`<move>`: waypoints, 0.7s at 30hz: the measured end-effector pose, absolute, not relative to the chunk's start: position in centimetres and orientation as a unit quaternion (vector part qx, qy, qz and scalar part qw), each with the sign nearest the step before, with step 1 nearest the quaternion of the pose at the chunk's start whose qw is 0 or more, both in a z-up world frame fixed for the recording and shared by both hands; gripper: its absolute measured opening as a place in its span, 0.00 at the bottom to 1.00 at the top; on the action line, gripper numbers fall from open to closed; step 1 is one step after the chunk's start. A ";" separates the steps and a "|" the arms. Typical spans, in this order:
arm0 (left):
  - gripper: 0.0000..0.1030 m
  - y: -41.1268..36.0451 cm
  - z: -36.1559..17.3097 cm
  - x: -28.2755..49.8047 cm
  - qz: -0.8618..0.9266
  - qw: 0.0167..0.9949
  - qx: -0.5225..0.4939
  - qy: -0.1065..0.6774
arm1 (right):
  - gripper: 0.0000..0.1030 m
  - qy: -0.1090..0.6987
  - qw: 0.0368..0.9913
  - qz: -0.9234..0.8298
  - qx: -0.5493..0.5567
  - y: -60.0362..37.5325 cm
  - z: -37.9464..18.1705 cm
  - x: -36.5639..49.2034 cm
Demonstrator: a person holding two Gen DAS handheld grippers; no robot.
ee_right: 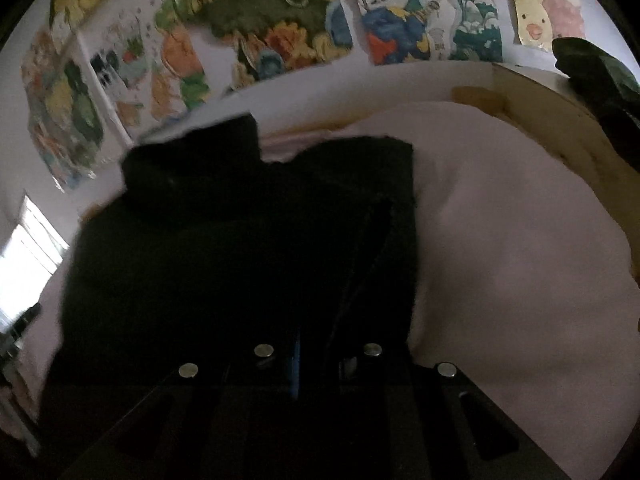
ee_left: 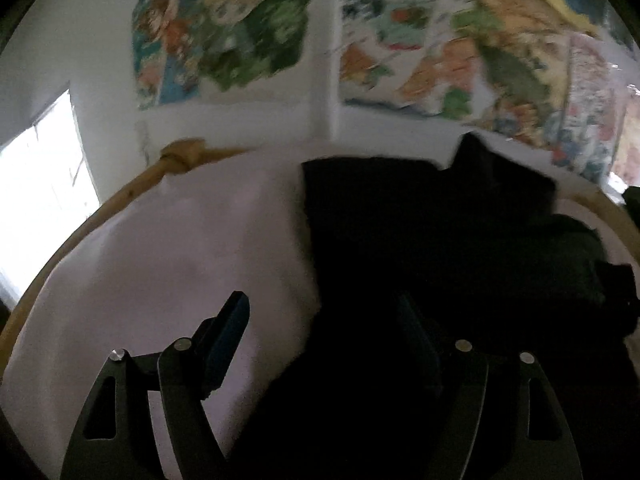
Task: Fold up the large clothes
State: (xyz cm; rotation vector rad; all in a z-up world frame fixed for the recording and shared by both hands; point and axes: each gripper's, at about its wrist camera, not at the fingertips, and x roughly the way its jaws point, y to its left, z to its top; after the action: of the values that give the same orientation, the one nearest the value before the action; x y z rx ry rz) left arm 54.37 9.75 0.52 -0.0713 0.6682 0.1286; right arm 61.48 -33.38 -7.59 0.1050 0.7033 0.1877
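A large black garment lies on a white sheet over a bed. In the left wrist view my left gripper is open, its left finger over the sheet and its right finger over the garment's left edge, holding nothing. In the right wrist view the same black garment fills the middle, bunched and partly lifted toward the camera. My right gripper is shut on a fold of this garment; its fingers are dark and hard to make out against the cloth.
A wooden bed frame curves around the sheet, with a wooden headboard at the right. Colourful posters cover the white wall behind. A bright window is at the left. A dark object rests on the headboard.
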 end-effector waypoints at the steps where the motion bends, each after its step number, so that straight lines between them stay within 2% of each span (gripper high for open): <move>1: 0.69 10.6 0.3 54.6 0.056 0.941 -0.048 0.330 | 0.17 0.346 0.933 0.085 0.047 -33.6 -7.9 61.5; 3: 0.69 11.5 0.1 54.7 0.039 0.942 -0.066 0.327 | 0.31 0.337 0.938 0.074 0.042 -33.7 -7.6 61.4; 5: 0.69 11.5 0.4 54.6 0.014 0.946 -0.067 0.318 | 0.51 0.320 0.945 0.051 0.042 -34.4 -7.0 60.8; 6: 0.69 11.1 0.7 54.6 -0.002 0.949 -0.061 0.308 | 0.53 0.309 0.949 0.042 0.040 -34.4 -6.7 60.6; 12: 0.69 7.0 0.3 57.6 -0.049 0.955 -0.009 0.293 | 0.54 0.226 0.973 0.027 -0.039 -31.6 -4.6 59.2; 16: 0.69 3.6 -2.0 59.8 -0.058 0.945 0.047 0.317 | 0.53 0.246 0.960 0.093 -0.097 -28.3 -6.1 60.5; 19: 0.71 1.9 -4.2 60.7 -0.038 0.938 0.113 0.327 | 0.40 0.278 0.945 0.099 -0.140 -27.0 -8.6 62.0; 21: 0.72 1.8 -5.1 61.0 -0.039 0.937 0.123 0.324 | 0.40 0.295 0.938 0.105 -0.148 -27.0 -10.0 63.2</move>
State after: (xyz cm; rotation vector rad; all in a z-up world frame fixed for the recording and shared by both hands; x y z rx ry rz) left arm 61.04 1.84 -5.15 0.2512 0.6610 -0.0795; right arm 63.24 -26.96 -10.05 -0.3028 0.6031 0.2140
